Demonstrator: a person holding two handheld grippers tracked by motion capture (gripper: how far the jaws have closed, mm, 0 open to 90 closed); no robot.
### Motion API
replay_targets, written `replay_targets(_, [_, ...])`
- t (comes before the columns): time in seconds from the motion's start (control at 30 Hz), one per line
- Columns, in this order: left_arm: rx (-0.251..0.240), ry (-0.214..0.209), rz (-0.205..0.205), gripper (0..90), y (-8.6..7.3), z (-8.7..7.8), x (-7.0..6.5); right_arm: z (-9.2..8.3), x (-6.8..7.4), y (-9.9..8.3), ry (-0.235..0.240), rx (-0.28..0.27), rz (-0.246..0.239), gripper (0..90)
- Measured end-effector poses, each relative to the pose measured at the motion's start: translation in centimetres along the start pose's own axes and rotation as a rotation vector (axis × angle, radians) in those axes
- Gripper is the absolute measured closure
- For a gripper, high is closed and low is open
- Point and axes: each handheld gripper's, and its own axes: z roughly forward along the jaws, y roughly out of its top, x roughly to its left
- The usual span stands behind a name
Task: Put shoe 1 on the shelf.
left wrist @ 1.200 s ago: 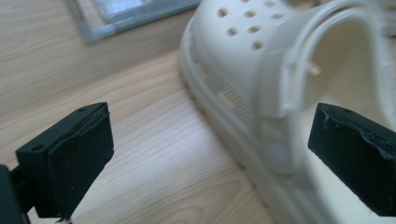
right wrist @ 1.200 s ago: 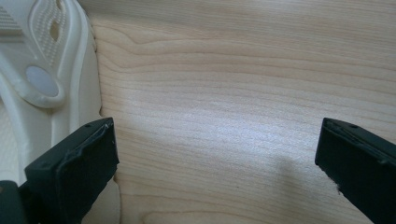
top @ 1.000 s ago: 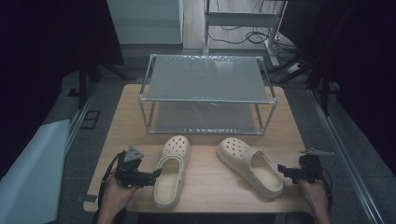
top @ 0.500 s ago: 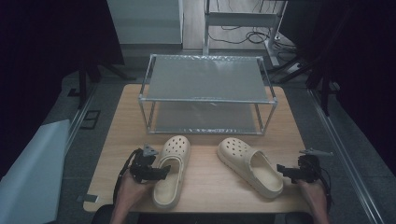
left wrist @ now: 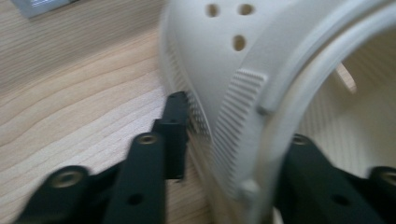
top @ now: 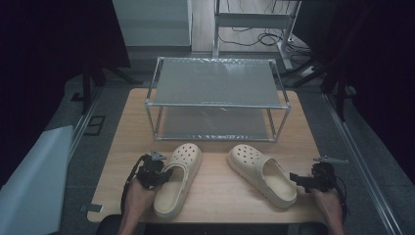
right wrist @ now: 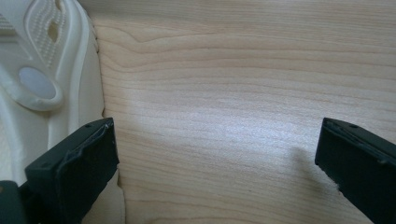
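Two cream clogs lie on the wooden table (top: pixel 215 198). The left clog (top: pixel 180 182) points its toe toward the rack. My left gripper (top: pixel 165 175) is shut on its left side wall (left wrist: pixel 243 107): one jaw presses the ribbed outside, the other sits inside the rim. The right clog (top: pixel 262 174) lies angled, heel toward the front right. My right gripper (top: pixel 294 177) stands open just right of that heel. In the right gripper view the clog's edge (right wrist: pixel 51 84) is beside the left jaw, and bare wood lies between the fingertips of the right gripper (right wrist: pixel 217 149).
A two-level metal wire rack (top: pixel 215 104) stands at the back of the table, both shelves bare. The table's front edge is near both hands. Cables and furniture legs (top: pixel 254 29) stand on the floor beyond.
My left gripper moved right to the left clog and closed on its side wall. The right gripper and both clogs stayed where they were.
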Motion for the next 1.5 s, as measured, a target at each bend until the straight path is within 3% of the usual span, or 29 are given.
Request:
replay_targets(0.1, [0.010,0.007,0.011,74.5,0.0,-0.1,0.2,0.1,0.1,0.0,-0.002,0.004,-0.005,0.0])
replay_targets(0.27, [0.018,-0.007,-0.007,76.8,0.2,-0.2,0.6,0.1,0.0,0.0,-0.006,0.009,-0.008,0.0])
replay_targets(0.33, [0.014,-0.027,-0.028,77.1,0.1,-0.2,1.0,0.1,0.0,0.0,-0.006,0.009,-0.007,0.0])
replay_targets(0.53, [-0.011,-0.151,-0.117,77.8,0.0,-0.6,2.4,0.1,0.0,0.0,-0.005,0.002,-0.008,0.0])
replay_targets(0.7, [-0.021,-0.154,-0.129,77.8,0.5,-1.1,2.8,0.1,-0.1,-0.1,-0.005,-0.006,-0.003,0.0])
replay_targets(0.87, [-0.034,-0.199,-0.150,77.8,1.1,-1.6,3.4,0.0,0.0,-0.1,-0.004,-0.013,-0.006,0.0])
replay_targets(1.03, [-0.044,-0.218,-0.154,77.7,1.9,-2.2,3.5,0.0,-0.1,-0.1,0.000,-0.020,-0.007,0.0])
replay_targets(1.5, [-0.060,-0.281,-0.154,77.7,5.7,-4.3,3.9,0.2,-0.4,-0.2,0.015,-0.023,0.013,0.0])
